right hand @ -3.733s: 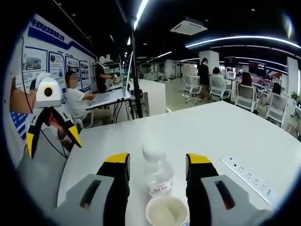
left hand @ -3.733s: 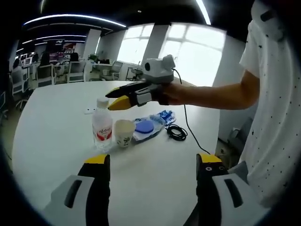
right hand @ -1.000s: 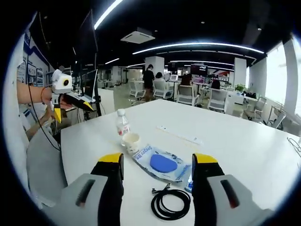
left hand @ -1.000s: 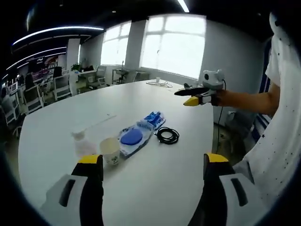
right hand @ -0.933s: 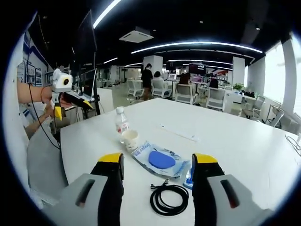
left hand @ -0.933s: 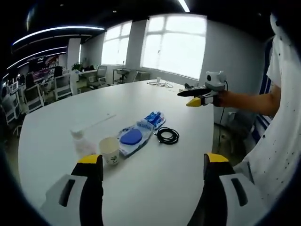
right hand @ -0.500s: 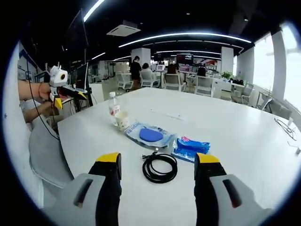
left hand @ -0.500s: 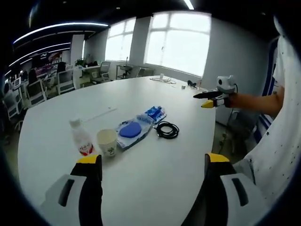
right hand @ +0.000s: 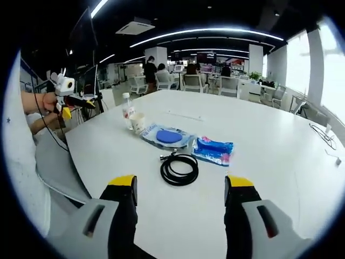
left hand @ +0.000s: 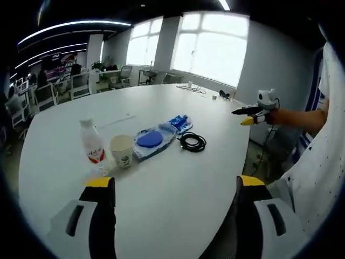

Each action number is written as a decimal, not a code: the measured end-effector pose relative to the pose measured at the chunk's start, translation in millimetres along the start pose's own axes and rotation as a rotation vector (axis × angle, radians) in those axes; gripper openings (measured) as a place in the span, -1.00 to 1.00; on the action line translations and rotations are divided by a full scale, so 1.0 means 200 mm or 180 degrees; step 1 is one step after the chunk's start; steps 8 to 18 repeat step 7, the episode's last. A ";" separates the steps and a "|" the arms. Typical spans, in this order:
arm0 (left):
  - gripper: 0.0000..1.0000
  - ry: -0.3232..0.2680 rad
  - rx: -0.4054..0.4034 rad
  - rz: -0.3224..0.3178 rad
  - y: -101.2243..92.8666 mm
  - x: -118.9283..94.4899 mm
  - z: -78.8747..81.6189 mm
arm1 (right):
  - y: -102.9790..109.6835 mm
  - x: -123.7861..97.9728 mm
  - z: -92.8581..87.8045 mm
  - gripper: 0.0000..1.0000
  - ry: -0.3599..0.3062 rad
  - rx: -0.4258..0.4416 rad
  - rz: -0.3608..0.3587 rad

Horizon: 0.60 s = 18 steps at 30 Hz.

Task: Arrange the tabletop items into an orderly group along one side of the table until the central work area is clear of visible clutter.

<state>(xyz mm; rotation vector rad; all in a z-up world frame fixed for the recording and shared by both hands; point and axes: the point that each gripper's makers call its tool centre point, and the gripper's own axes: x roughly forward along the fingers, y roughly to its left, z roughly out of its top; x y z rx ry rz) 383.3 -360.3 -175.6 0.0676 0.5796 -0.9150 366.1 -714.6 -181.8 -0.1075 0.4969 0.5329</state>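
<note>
Both grippers pulled back from coiled black cable [right hand: 179, 168], jaws apart

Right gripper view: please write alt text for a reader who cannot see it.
A row of items lies near the edge of a white table: a water bottle, a paper cup, a blue packet, a coiled black cable and a blue pouch. The open right gripper frames them from below; the left gripper shows at left.

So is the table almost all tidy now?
Mostly. The clear plastic water bottle, white paper cup, clear pouch with a blue disc, blue snack packet and coiled black cable sit in a loose row near one edge of the white table. Both grippers, left and right, are open, holding nothing. Only neatening the row seems left.
</note>
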 end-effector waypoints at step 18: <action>0.90 -0.0027 -0.0042 -0.0005 -0.01 0.00 -0.01 | 0.01 0.00 -0.03 0.29 0.0060 -0.0005 0.0019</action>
